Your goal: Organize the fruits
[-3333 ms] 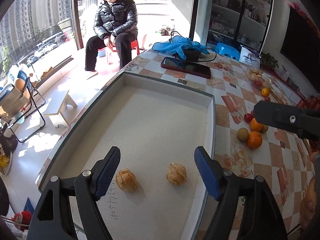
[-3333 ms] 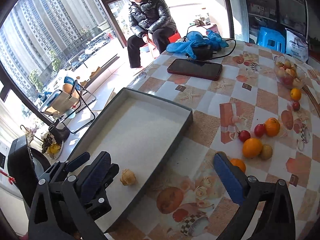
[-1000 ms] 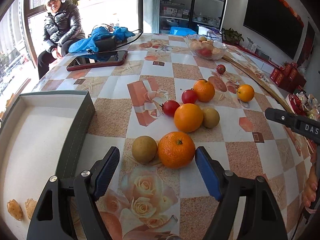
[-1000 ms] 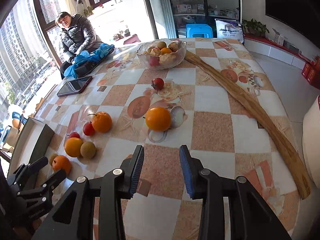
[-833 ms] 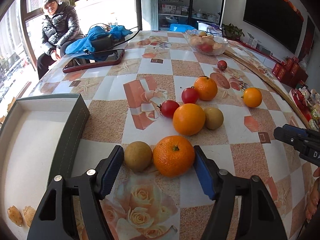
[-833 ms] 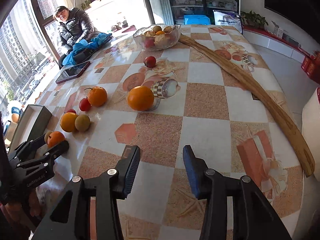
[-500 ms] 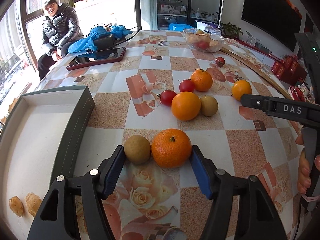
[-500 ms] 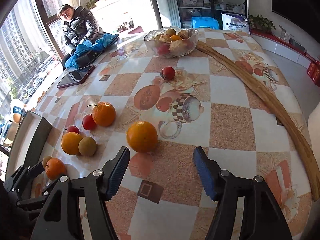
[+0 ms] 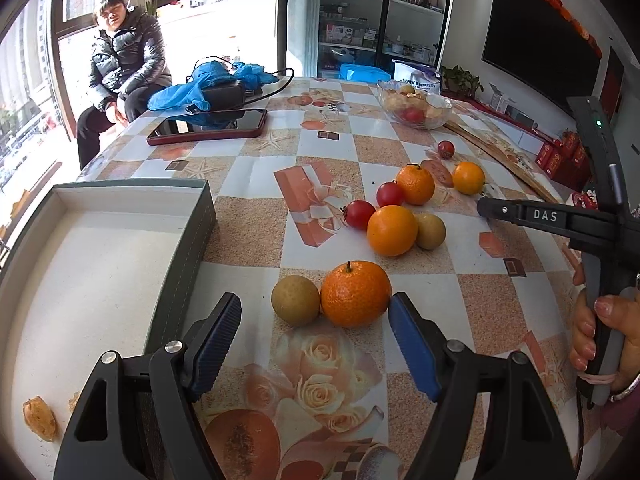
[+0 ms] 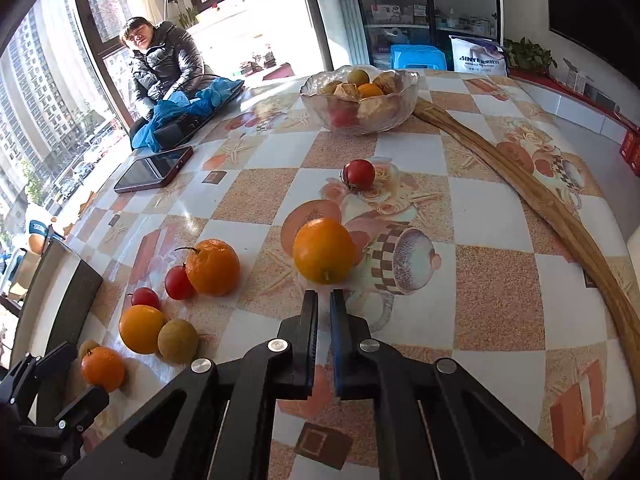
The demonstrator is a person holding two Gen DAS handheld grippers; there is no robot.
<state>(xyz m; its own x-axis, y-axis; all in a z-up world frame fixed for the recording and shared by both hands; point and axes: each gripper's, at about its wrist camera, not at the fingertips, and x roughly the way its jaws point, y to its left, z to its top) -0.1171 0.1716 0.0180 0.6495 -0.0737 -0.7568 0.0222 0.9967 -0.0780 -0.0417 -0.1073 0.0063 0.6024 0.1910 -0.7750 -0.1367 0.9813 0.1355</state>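
Observation:
My left gripper (image 9: 316, 316) is open just in front of a stemmed mandarin (image 9: 355, 294) and a brown round fruit (image 9: 295, 300) that touch each other on the table. Its right pad (image 9: 408, 344) is close to the mandarin. Further on lie an orange (image 9: 392, 230), another brown fruit (image 9: 430, 231), two red tomatoes (image 9: 360, 214), a second mandarin (image 9: 415, 184) and a lone orange (image 9: 468, 177). My right gripper (image 10: 324, 312) is shut and empty, its tips just short of that lone orange (image 10: 323, 250). The grey tray (image 9: 200, 216) lies at the left.
A glass bowl (image 10: 360, 108) of fruit stands at the far side, with a small red fruit (image 10: 359, 174) before it. A phone (image 9: 208, 127), a blue cloth (image 9: 208, 88) and a long wooden strip (image 10: 560, 216) lie on the table. A person (image 9: 120, 68) sits beyond it. Two dried husks (image 9: 39, 418) lie in the tray.
My left gripper has drawn back a little and opened wider around the mandarin and brown fruit. My right gripper has closed from wide open and moved up to the lone orange.

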